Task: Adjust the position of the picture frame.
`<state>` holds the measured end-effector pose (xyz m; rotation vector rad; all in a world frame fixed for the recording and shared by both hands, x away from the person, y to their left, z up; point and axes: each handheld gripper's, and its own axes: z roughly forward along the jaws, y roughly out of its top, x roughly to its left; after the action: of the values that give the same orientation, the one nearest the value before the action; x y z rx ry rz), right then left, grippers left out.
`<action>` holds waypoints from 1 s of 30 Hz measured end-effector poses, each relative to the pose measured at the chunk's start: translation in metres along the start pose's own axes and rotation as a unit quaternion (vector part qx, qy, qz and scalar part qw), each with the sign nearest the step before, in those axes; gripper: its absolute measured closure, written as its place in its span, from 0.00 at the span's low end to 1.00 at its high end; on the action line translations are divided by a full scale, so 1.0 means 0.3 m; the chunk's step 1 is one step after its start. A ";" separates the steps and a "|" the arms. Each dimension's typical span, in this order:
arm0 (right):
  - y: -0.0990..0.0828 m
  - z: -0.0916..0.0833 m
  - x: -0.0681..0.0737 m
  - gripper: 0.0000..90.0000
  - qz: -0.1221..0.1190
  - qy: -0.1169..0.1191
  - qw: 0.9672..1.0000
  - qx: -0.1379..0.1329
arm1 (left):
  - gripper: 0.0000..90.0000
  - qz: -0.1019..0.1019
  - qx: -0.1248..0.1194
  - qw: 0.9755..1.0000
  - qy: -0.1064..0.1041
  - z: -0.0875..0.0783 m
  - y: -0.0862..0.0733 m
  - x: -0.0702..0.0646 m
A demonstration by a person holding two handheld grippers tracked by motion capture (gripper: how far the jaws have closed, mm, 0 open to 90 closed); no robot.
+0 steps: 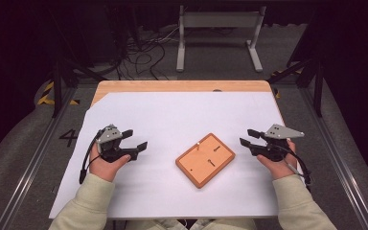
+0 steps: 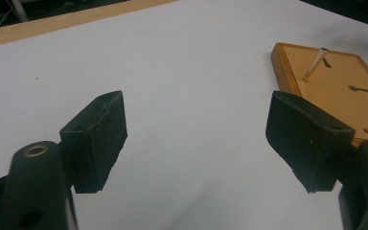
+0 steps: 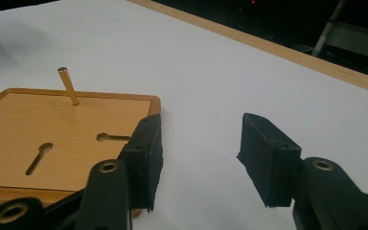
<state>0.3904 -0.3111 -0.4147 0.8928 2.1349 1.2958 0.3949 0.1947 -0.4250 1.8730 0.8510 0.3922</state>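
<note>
I see flat orange-brown wooden board [image 1: 205, 160] with slots and one thin upright peg [image 1: 198, 143], lying on white-covered surface [image 1: 172, 120], centre frame, slightly right. My left gripper [image 1: 135, 143] lower left, jaws wide, nothing between. My right gripper [image 1: 249, 138] right of board, jaws apart, empty. Both well clear of board.

the left tongs [image 2: 196, 139] stand wide apart with nothing between them above the white sheet [image 2: 187, 62], the wooden board [image 2: 340, 81] lying just beyond the right-hand jaw with a thin peg [image 2: 315, 64] leaning up from it, the counter [image 2: 67, 21] edge far ahead.
</note>
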 end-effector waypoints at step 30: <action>0.058 0.013 0.054 1.00 -0.007 0.039 0.993 0.113 | 0.32 0.006 0.013 1.000 -0.024 0.017 0.011 -0.029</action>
<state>0.3872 -0.2909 -0.4018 0.9261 2.3804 1.1145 0.3930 0.1843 -0.4236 1.9061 0.8160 0.3440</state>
